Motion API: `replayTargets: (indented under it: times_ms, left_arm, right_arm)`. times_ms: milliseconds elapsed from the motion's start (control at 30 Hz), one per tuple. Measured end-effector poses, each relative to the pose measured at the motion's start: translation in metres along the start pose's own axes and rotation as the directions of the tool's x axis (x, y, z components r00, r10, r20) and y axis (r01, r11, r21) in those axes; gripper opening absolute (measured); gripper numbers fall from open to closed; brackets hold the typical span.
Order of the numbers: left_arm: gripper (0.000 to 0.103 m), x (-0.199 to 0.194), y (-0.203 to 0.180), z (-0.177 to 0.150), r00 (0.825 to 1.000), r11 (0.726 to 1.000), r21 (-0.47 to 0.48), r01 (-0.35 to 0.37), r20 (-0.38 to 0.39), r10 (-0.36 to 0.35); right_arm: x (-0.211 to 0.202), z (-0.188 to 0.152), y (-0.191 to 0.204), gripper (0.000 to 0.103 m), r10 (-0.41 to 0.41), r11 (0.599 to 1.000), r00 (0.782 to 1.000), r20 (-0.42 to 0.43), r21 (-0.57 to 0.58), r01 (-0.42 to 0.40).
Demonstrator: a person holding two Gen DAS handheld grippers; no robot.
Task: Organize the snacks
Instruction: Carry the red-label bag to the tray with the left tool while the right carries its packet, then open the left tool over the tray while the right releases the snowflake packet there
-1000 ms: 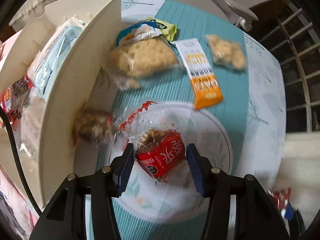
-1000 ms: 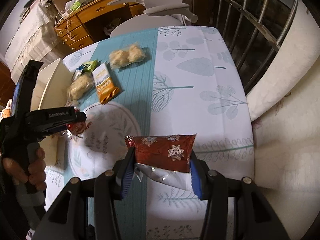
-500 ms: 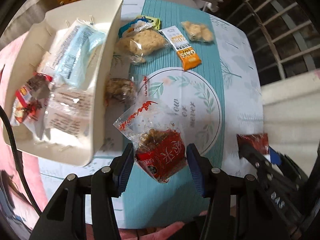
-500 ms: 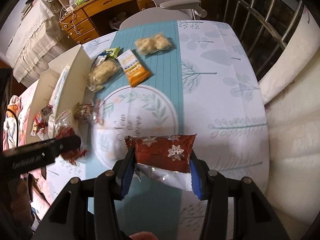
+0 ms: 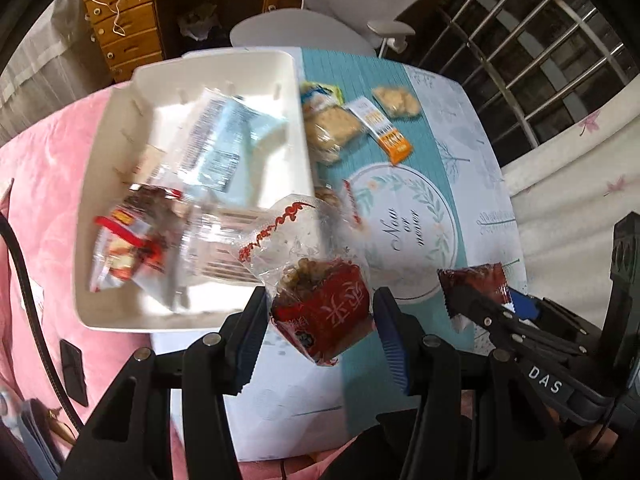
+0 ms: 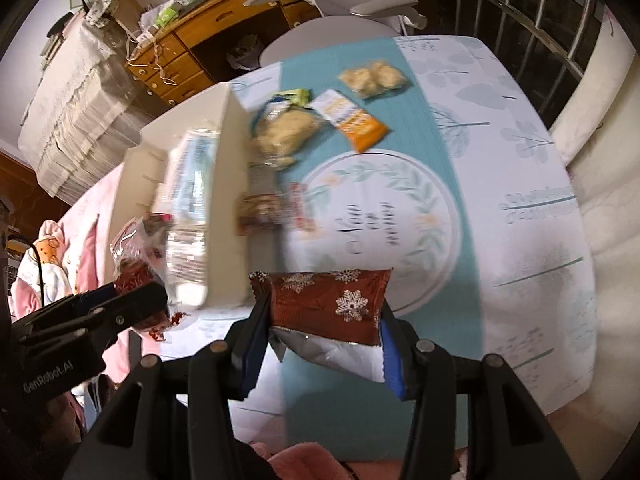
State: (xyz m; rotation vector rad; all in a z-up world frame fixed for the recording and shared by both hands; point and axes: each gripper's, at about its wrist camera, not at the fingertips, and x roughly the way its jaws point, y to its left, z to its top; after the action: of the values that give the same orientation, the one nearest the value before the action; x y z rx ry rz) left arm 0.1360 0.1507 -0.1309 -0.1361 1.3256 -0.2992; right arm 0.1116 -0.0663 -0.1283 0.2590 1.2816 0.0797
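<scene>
left wrist view: the left gripper [image 5: 318, 320] pinches a light, crinkly red snack bag [image 5: 320, 316] by its filled lower half, just off the white bin [image 5: 298, 128], while the right gripper [image 6: 320, 320] clamps a soft snowflake packet [image 6: 332, 300] above the table [image 6: 520, 200].

A clear-topped snack packet with a red printed base [image 5: 320, 312] is held above the desk's near edge, beside a white plastic bin [image 5: 296, 120] in which blurred clear, pale blue and red packets are piled. A dark red foil packet with white snowflakes [image 6: 328, 300] is held upright. An orange-and-white bar [image 5: 380, 130], pale biscuit packs [image 5: 330, 128] and a small brown snack [image 6: 260, 208] are spread on the desk.
</scene>
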Motion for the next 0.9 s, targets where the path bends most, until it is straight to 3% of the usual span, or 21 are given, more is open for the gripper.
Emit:
replayTargets:
  times_ms: [333, 600, 633, 700, 767, 900]
  left_arm:
    - [0.052, -0.027, 0.074, -0.006, 0.996, 1.000, 0.022, -0.006, 0.090, 0.004]
    - [0.052, -0.043, 0.126, -0.006, 0.977, 0.998, -0.061, 0.004, 0.212, 0.009]
    - [0.054, -0.044, 0.129, -0.006, 0.976, 0.997, -0.071, 0.001, 0.218, 0.015]
    - [0.069, -0.045, 0.135, -0.006, 0.973, 0.996, -0.088, 0.001, 0.231, 0.019]
    - [0.070, -0.043, 0.137, -0.007, 0.974, 0.996, -0.093, 0.007, 0.225, 0.014]
    - [0.075, -0.035, 0.135, -0.008, 0.982, 0.995, -0.100, 0.018, 0.190, 0.001]
  right_arm:
    - [0.007, -0.016, 0.078, 0.049, 0.105, 0.994, 0.990, 0.094, -0.031, -0.103]
    - [0.016, -0.019, 0.118, 0.052, 0.180, 0.984, 0.970, 0.162, -0.046, -0.174]
    - [0.018, -0.018, 0.120, 0.053, 0.181, 0.983, 0.970, 0.165, -0.041, -0.177]
    - [0.020, -0.017, 0.123, 0.064, 0.159, 0.987, 0.973, 0.168, -0.029, -0.157]
    - [0.020, -0.018, 0.122, 0.069, 0.145, 0.989, 0.973, 0.177, -0.022, -0.144]
    - [0.022, -0.021, 0.117, 0.070, 0.128, 0.991, 0.978, 0.167, 0.001, -0.130]
